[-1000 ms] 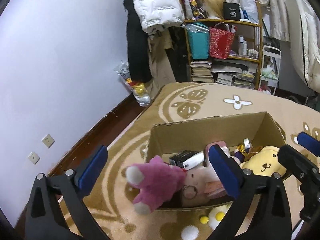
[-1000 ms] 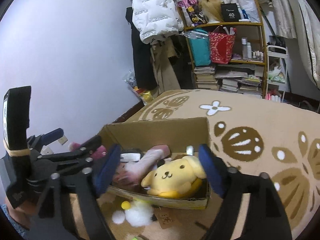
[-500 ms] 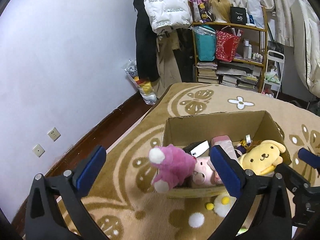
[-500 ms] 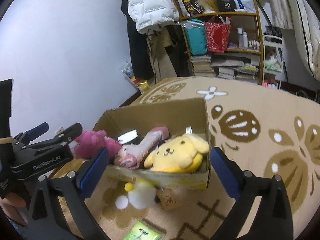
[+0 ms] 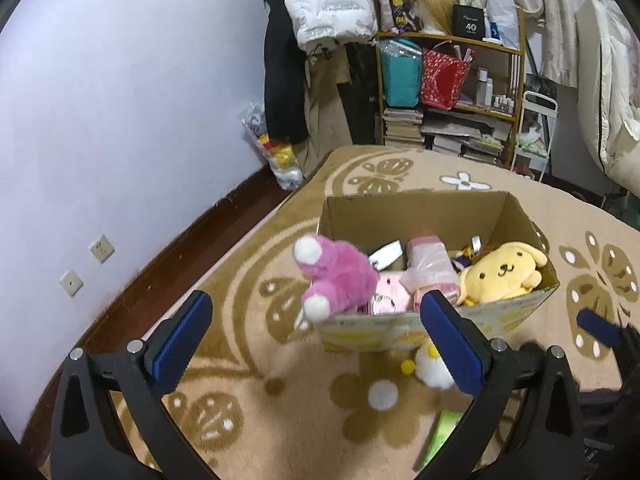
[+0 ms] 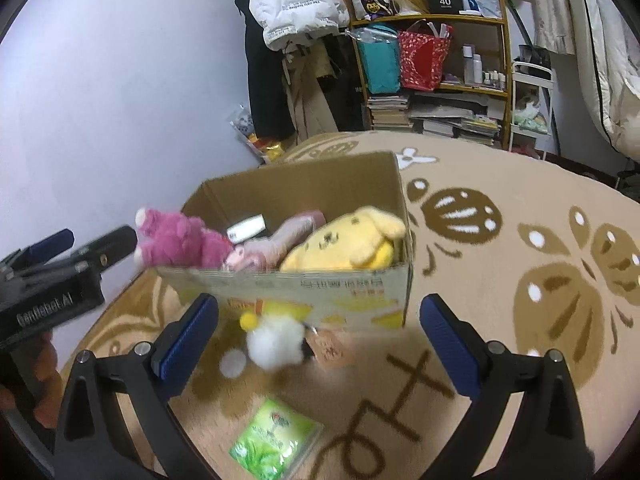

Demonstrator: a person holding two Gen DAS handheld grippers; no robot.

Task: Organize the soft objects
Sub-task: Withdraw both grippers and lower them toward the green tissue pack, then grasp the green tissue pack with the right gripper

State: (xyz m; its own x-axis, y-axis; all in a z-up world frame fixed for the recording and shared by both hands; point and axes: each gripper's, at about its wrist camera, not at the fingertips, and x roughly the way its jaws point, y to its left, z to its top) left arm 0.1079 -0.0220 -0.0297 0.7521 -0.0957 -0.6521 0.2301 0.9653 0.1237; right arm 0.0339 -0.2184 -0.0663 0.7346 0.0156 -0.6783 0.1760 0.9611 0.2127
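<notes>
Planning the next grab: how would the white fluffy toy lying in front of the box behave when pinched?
The white fluffy toy looks soft, so it would probably squash between the fingers. It seems light and likely lifts easily. Its yellow pompom may dangle.

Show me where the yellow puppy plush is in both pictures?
Left wrist view: the yellow puppy plush sits right of centre, in the cardboard box's right end.
Right wrist view: it lies at centre, against the box's right wall.
Shared landmark: the pink plush bear hanging over the box's left rim.
</notes>
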